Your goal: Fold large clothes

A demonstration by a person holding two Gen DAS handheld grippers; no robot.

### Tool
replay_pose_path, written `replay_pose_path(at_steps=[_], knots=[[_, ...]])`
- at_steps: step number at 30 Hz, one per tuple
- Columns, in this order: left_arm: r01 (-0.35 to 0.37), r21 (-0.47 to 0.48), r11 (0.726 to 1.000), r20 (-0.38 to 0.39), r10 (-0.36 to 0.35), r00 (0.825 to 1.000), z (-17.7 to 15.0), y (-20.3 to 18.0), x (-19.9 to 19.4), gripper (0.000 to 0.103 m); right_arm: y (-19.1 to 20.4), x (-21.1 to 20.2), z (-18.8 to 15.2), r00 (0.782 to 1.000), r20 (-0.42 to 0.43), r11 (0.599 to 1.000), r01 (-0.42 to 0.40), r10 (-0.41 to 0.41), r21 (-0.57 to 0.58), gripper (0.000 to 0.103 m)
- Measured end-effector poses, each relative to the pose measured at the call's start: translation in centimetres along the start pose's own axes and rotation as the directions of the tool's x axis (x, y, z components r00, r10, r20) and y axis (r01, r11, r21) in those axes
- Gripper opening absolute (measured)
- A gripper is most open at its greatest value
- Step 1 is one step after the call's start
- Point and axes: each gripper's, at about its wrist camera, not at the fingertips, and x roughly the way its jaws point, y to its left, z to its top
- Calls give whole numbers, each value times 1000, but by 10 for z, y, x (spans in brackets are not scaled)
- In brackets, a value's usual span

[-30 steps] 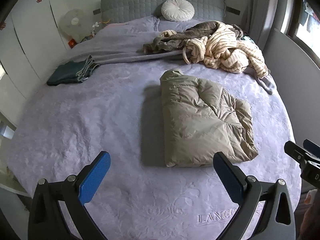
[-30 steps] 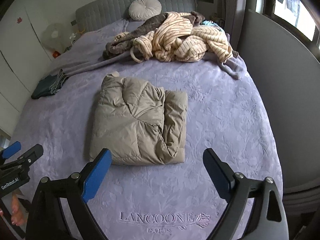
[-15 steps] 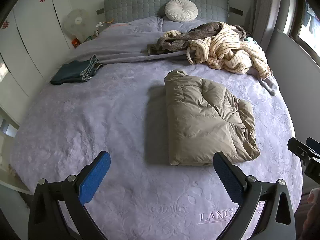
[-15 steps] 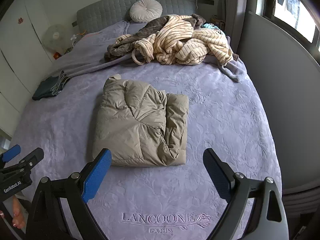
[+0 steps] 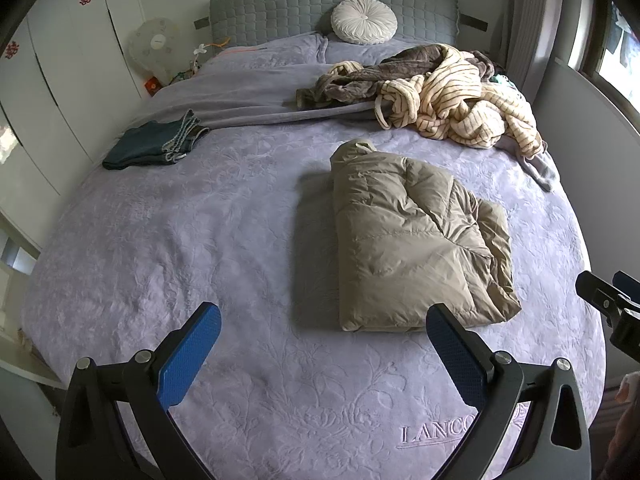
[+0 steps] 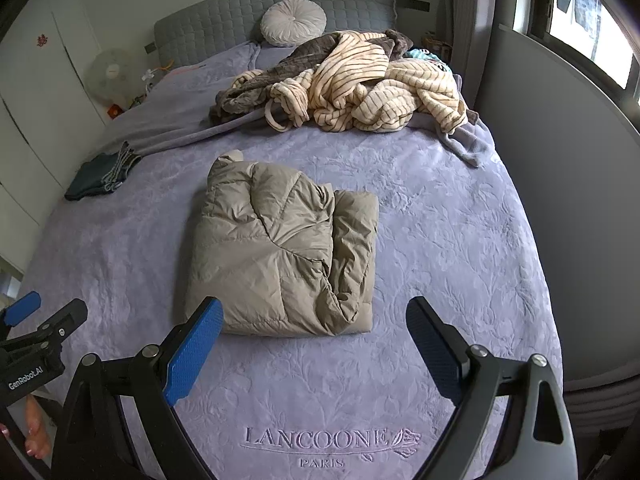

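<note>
Since the earlier frames both tongs draw back slightly from the folded puffer jacket (image 6: 280, 252), which lies mid-bed (image 6: 460, 240), long axis toward the headboard (image 6: 280, 4). Left tongs (image 5: 320, 344) and right tongs (image 6: 314, 344) stand open, empty; the right looks nearer. An unfolded striped robe (image 6: 372, 92) waits beyond.

One folded jacket (image 6: 280, 256), one cushion (image 6: 293, 22), two tongs (image 6: 314, 322) (image 5: 323, 334).
</note>
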Motion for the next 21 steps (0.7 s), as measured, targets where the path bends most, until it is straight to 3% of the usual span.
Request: replay_pose_path(at_steps=[21], knots=[[5,1,1000,-5,-5,1000,1,2,0,103,3,-1,0,1000,0,1000,4,-4,7,94]])
